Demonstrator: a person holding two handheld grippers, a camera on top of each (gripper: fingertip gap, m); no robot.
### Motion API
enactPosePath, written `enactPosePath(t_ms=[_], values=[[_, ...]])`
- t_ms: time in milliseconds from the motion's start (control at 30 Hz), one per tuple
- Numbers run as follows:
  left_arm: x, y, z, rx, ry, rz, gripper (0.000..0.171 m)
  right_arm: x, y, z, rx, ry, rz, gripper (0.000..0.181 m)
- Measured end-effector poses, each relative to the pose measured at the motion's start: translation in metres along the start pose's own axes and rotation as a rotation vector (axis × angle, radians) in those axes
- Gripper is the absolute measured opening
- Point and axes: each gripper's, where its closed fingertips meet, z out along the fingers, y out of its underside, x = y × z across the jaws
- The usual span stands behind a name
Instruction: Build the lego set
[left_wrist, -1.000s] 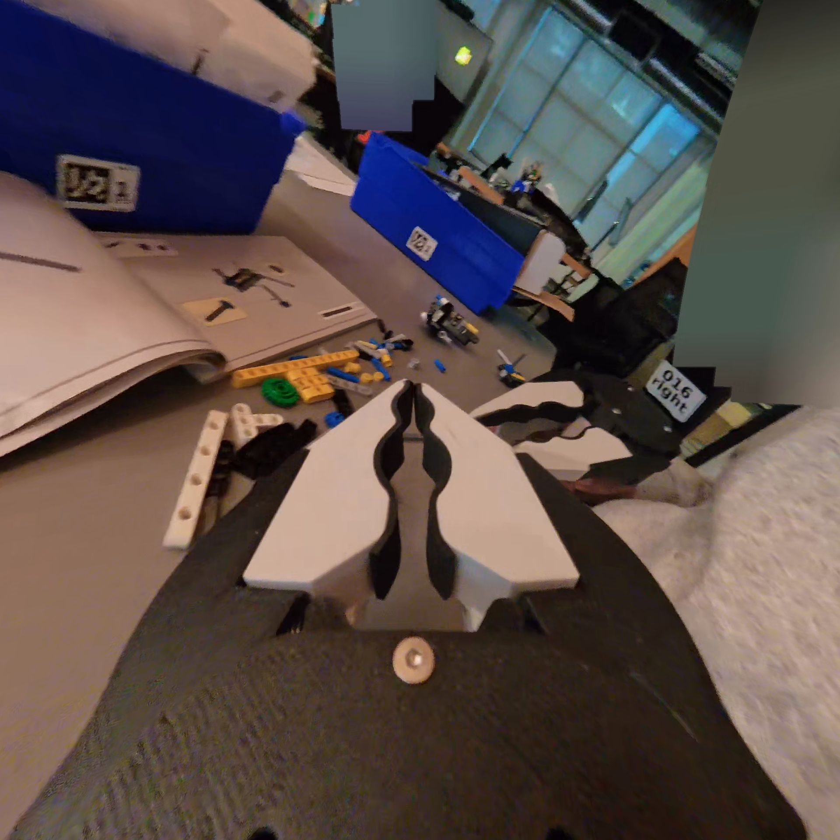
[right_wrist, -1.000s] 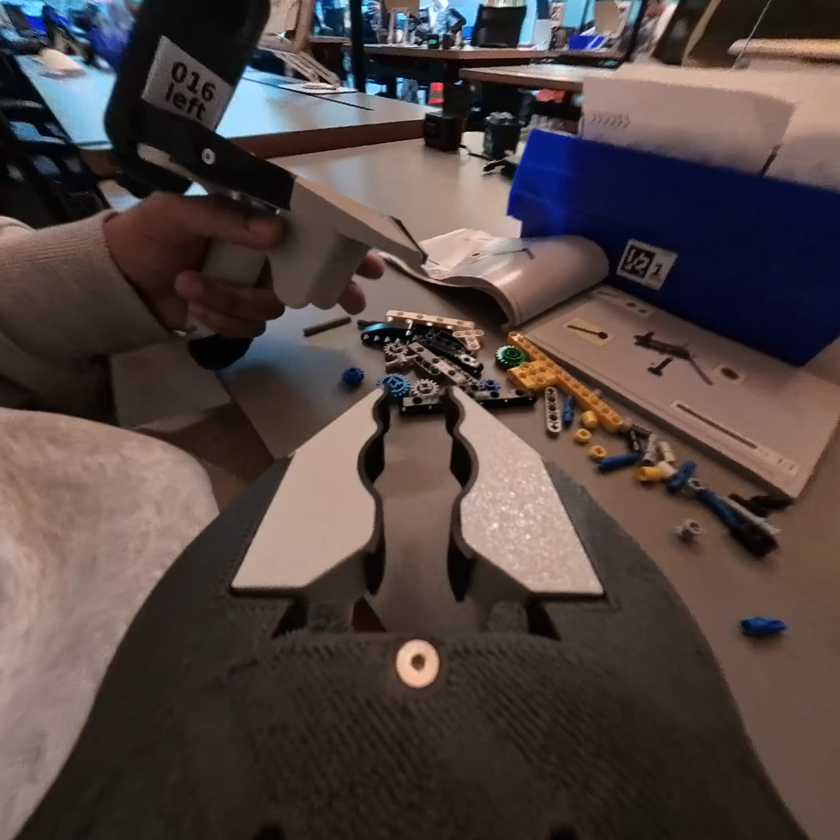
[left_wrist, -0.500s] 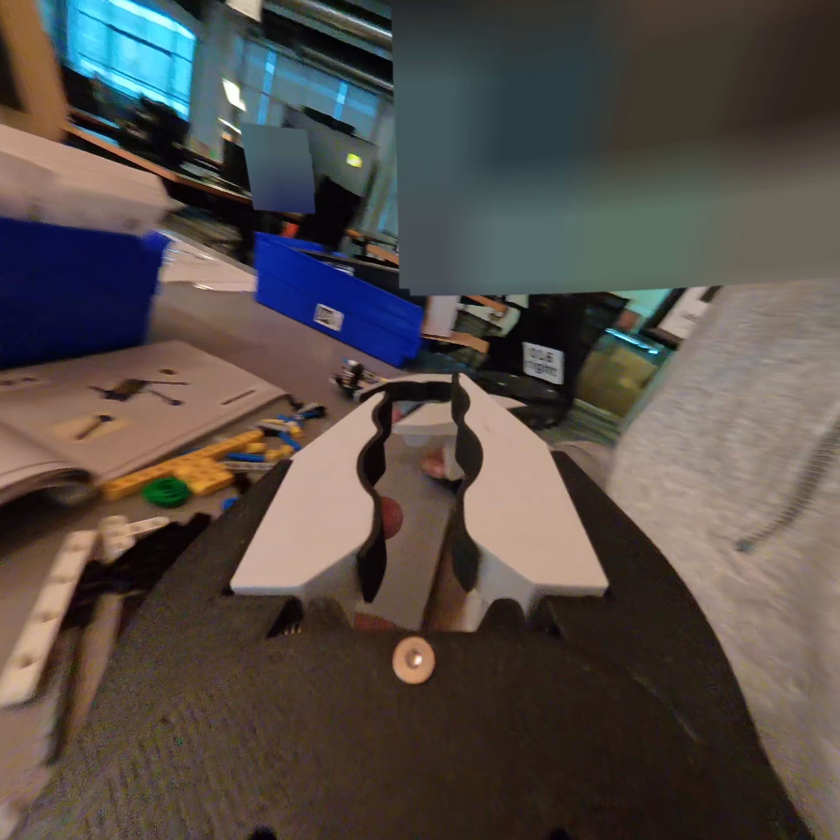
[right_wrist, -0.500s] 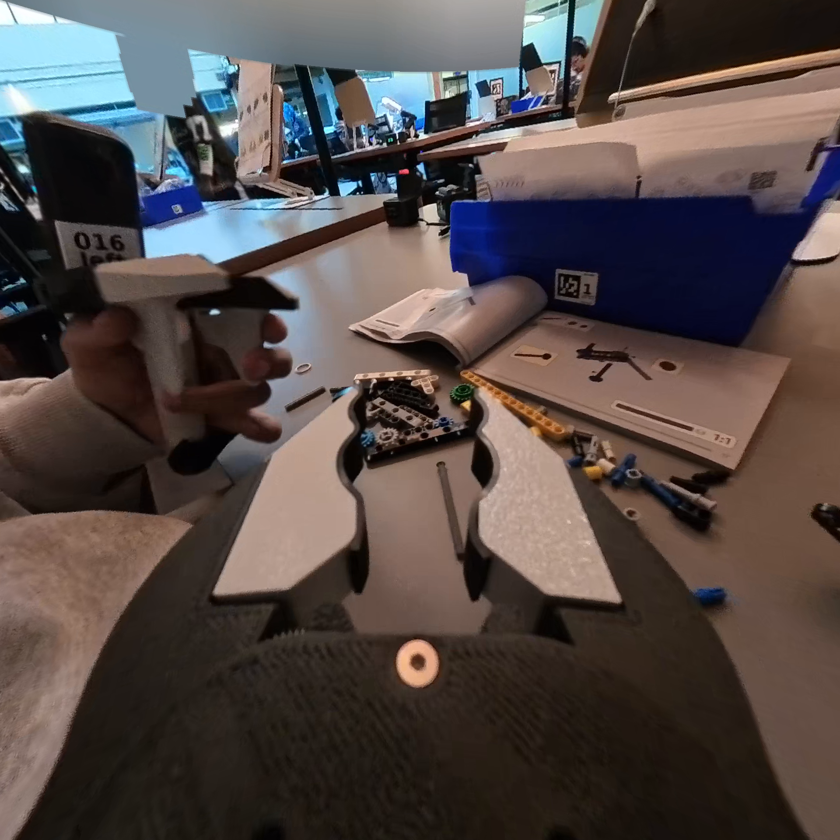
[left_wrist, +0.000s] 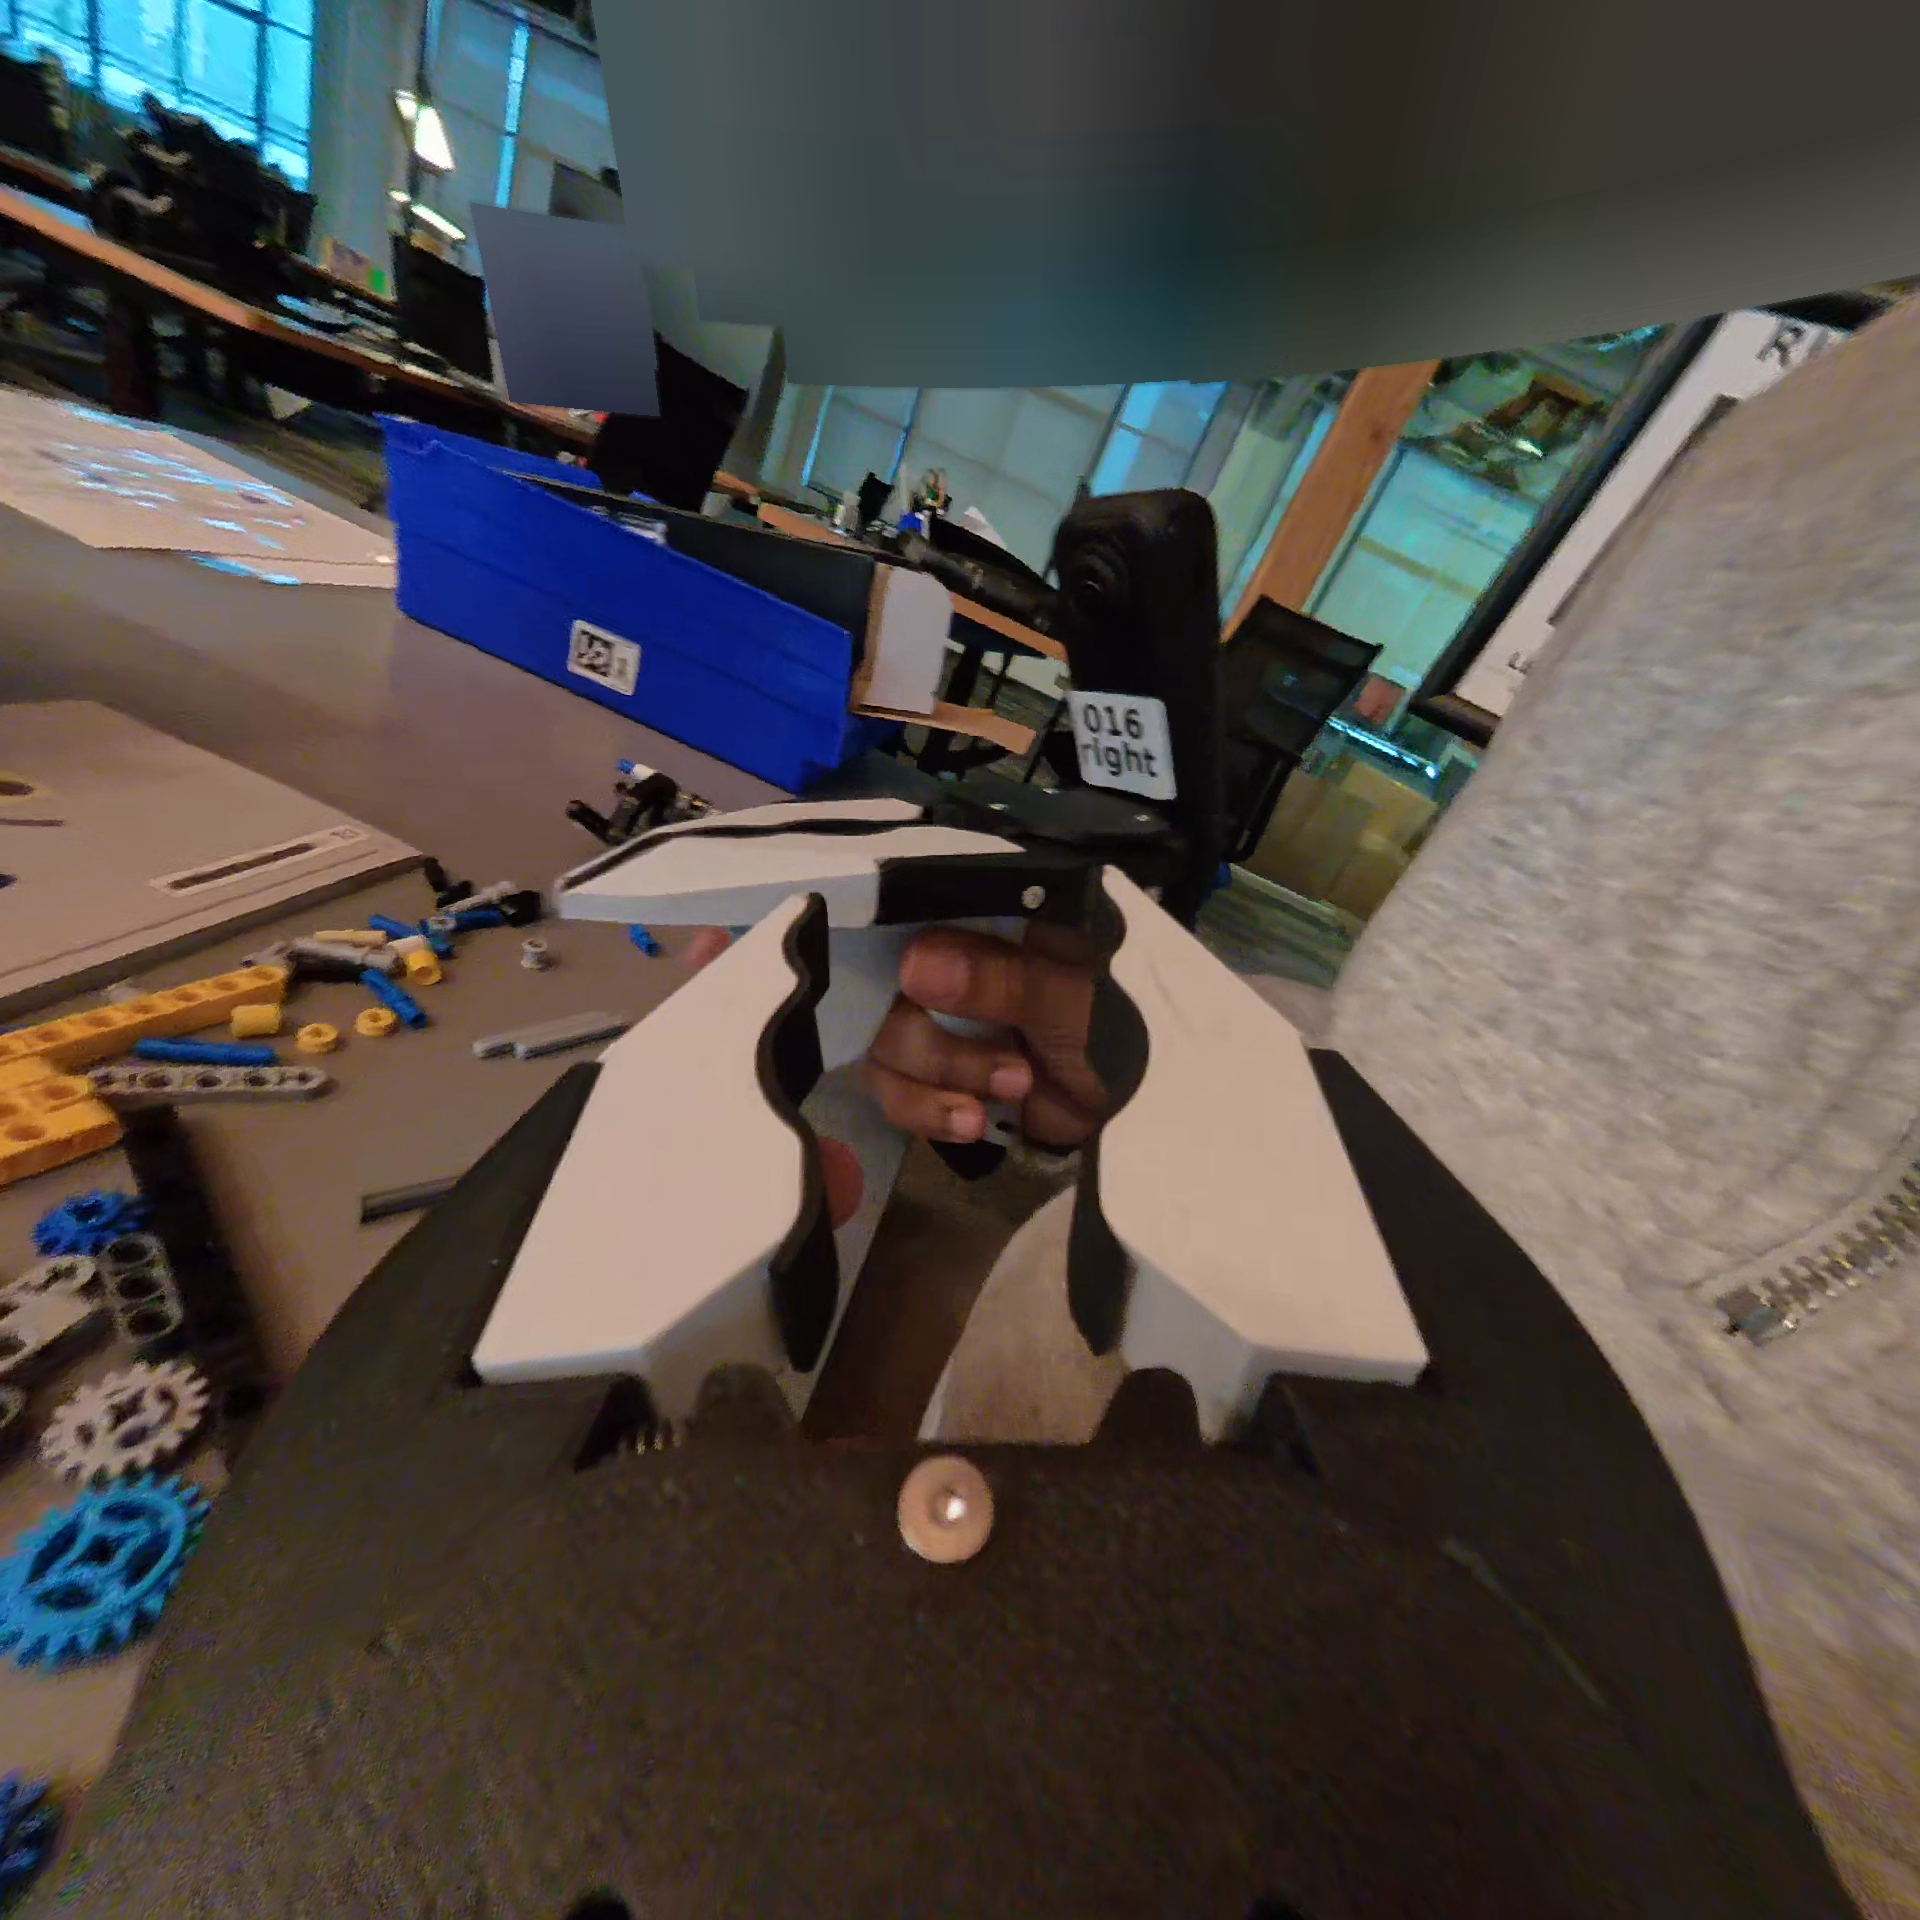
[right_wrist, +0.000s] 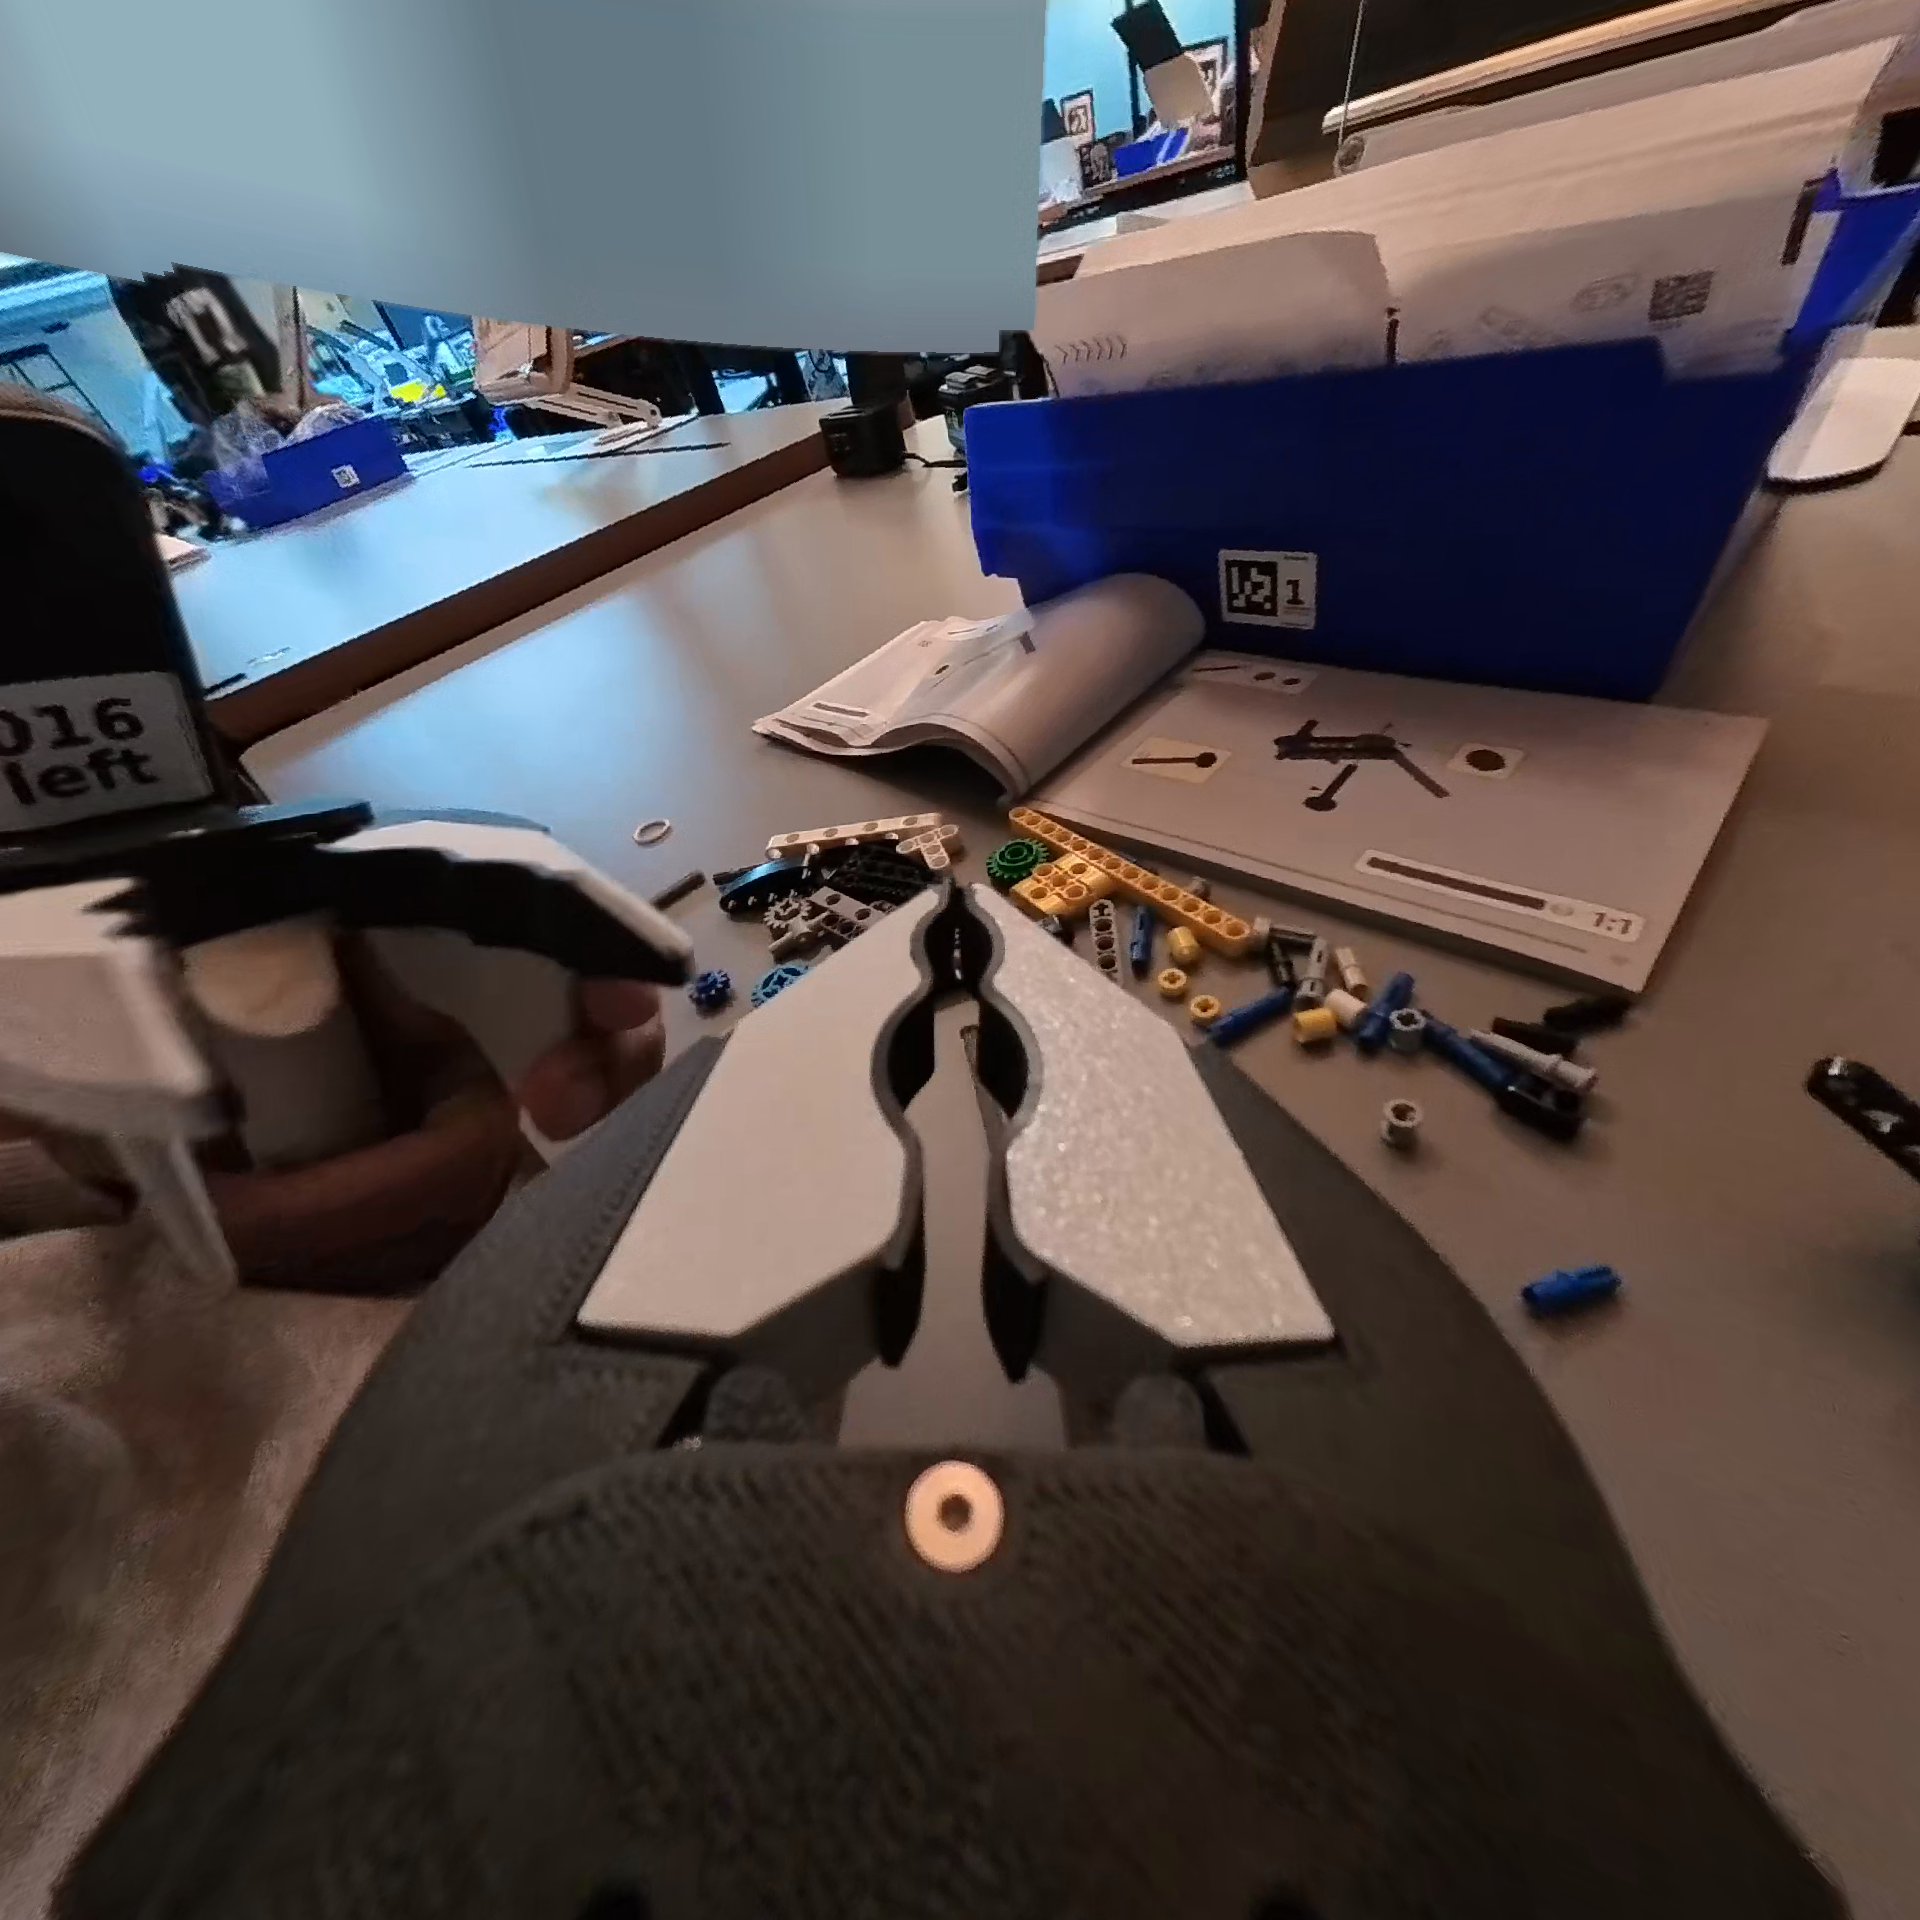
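Loose lego parts lie on the grey table (right_wrist: 644, 665): a yellow beam (right_wrist: 1132, 883), a green gear (right_wrist: 1013, 860), black and white beams (right_wrist: 852, 862), blue pins (right_wrist: 1382, 1008). My right gripper (right_wrist: 956, 906) is shut, its tips just short of the pile. A thin grey axle (right_wrist: 982, 1070) shows in the gap behind the tips; I cannot tell if it is gripped. My left gripper (left_wrist: 961, 904) is open and empty, pointing at the hand (left_wrist: 987, 1029) that holds the right gripper (left_wrist: 571, 891). The left gripper also shows at the left of the right wrist view (right_wrist: 644, 935).
An open instruction booklet (right_wrist: 1351, 800) lies behind the parts, with a blue bin (right_wrist: 1403, 520) beyond it. A second blue bin (left_wrist: 623, 613) and a small part-built model (left_wrist: 634, 805) stand farther off. Blue gears (left_wrist: 94, 1569), a white gear (left_wrist: 125, 1423) and a grey sweatshirt (left_wrist: 1662, 935) are close by. My right gripper is the nearer one to the green gear (right_wrist: 1013, 860): about 12 cm, against 15 cm.
My left gripper has opened wide and swung right to face the right gripper. My right gripper has gone from open to shut over the grey axle.
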Motion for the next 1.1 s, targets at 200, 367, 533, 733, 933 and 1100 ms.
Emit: enactPosePath(t_ms=[200, 367, 533, 733, 933, 1100], values=[[-0.025, 0.006, -0.001, -0.022, -0.115, -0.062, 0.034, 0.002, 0.014, 0.008, -0.062, 0.058, -0.032, 0.000], [-0.030, 0.010, -0.001, -0.023, -0.161, -0.021, 0.025, -0.008, 0.023, 0.012, -0.086, 0.093, -0.194, 0.000], [-0.033, 0.013, 0.000, -0.038, -0.172, -0.020, 0.023, -0.016, 0.024, 0.012, -0.071, 0.044, -0.190, 0.000], [-0.033, 0.011, -0.002, -0.013, -0.175, -0.004, 0.018, -0.019, 0.022, 0.009, -0.049, -0.017, -0.106, 0.004], [-0.036, 0.005, -0.004, 0.019, -0.159, -0.058, 0.018, -0.016, 0.017, 0.006, -0.018, -0.026, -0.044, 0.005], [-0.030, 0.008, -0.003, 0.008, -0.152, 0.005, 0.018, -0.009, 0.012, 0.001, 0.018, -0.056, 0.085, 0.009]])
